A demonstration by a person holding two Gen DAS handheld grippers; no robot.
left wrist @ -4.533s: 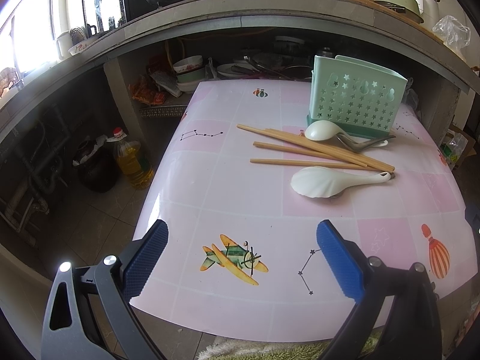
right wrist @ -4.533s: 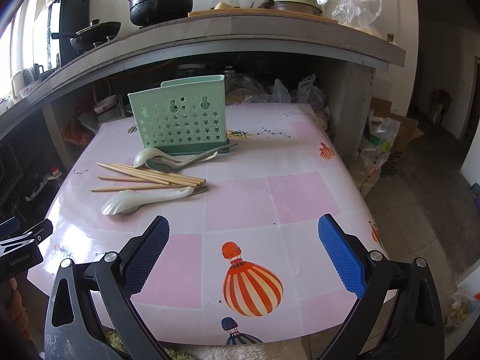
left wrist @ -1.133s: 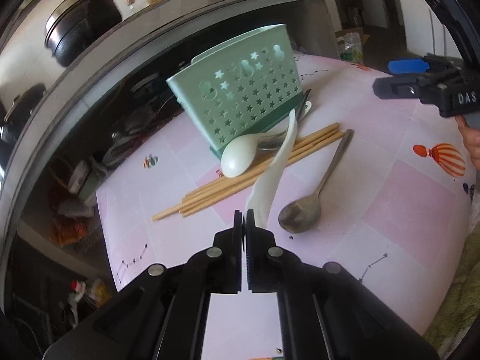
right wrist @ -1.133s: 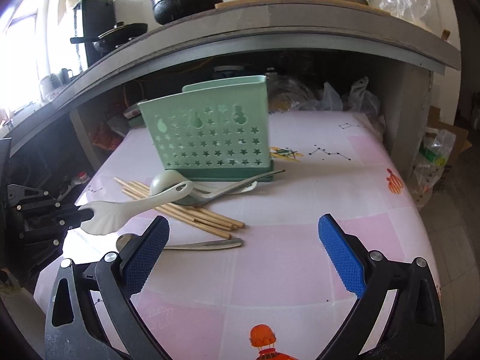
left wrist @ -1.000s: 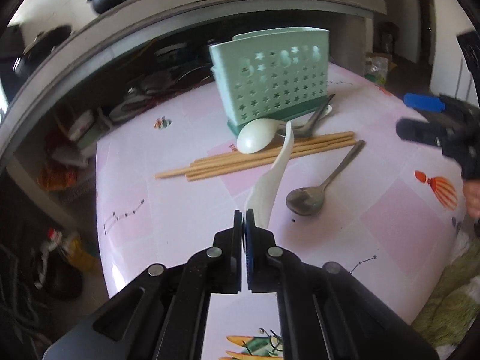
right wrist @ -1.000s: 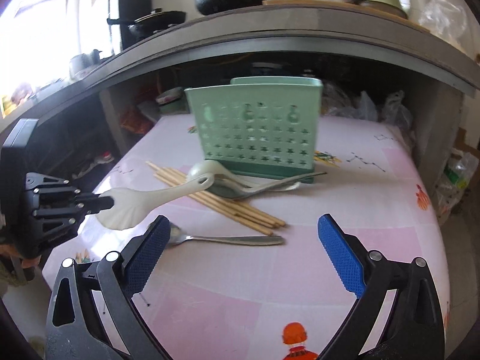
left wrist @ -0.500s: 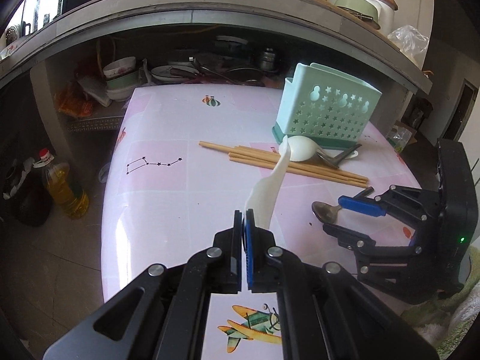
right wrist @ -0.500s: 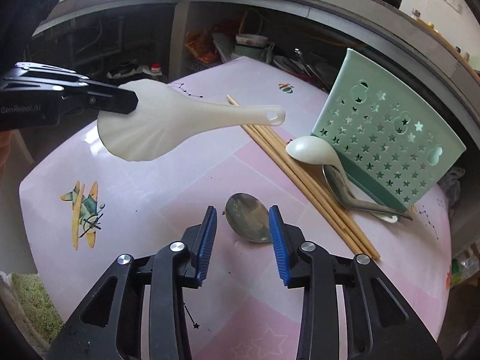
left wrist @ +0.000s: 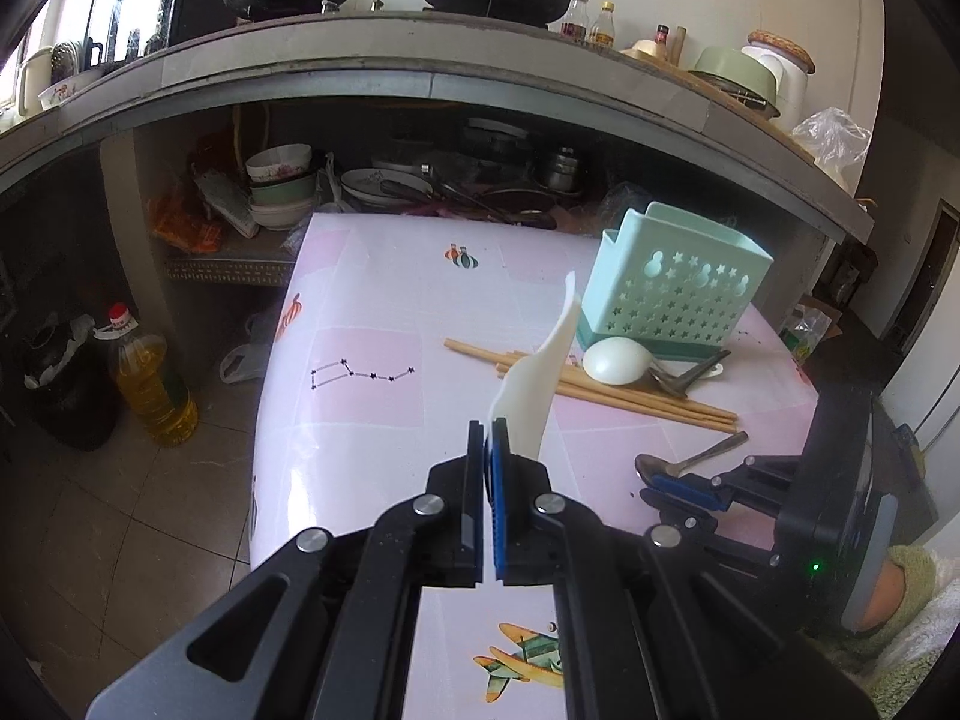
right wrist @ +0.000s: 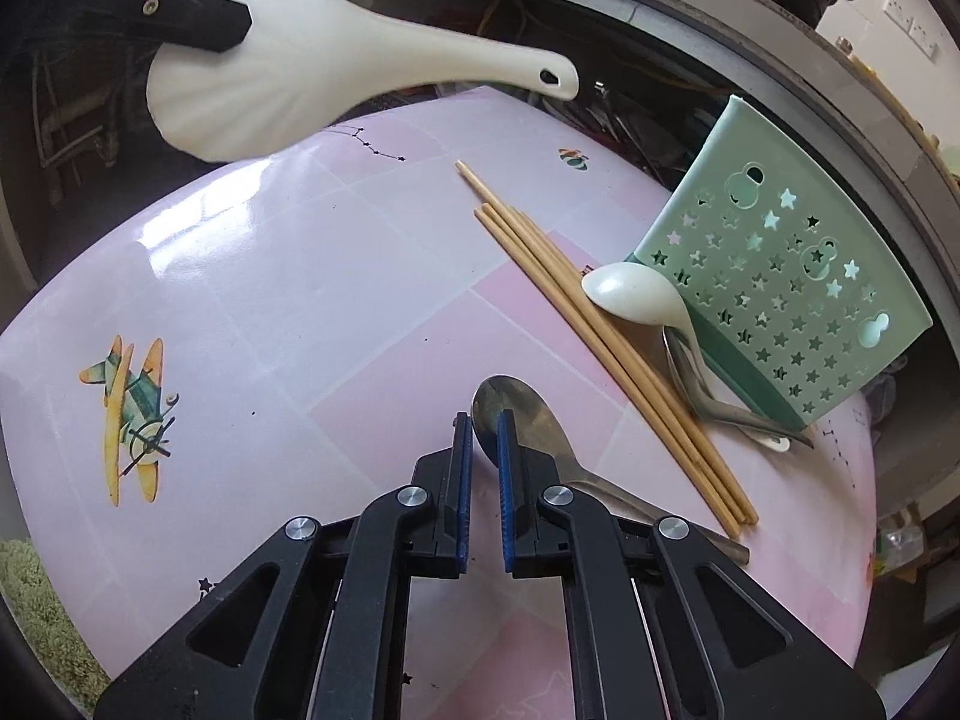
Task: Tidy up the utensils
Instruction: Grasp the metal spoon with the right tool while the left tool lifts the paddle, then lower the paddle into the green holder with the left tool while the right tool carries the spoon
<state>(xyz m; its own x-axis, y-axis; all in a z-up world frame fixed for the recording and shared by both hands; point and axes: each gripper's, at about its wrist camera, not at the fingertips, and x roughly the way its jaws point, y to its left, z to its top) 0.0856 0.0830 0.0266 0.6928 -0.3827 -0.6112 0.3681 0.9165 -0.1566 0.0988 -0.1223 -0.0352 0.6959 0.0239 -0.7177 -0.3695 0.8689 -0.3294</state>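
A: Plastic rice paddle (right wrist: 336, 72) is clamped by its blade in the fully closed left gripper (left wrist: 487, 450), held above the table (right wrist: 252, 276). Nothing sits in the green holder (right wrist: 786, 294) yet, as far as visible.

B: Right gripper (right wrist: 481, 456)?

A: Jaws have just been closing, now nearly together around the rim of the steel spoon (right wrist: 528, 438)'s bowl (true pinch unclear).

B: Count?

A: One paddle, one white spoon (right wrist: 636, 294), four chopsticks (right wrist: 606, 348), two or three metal spoons. All remain.
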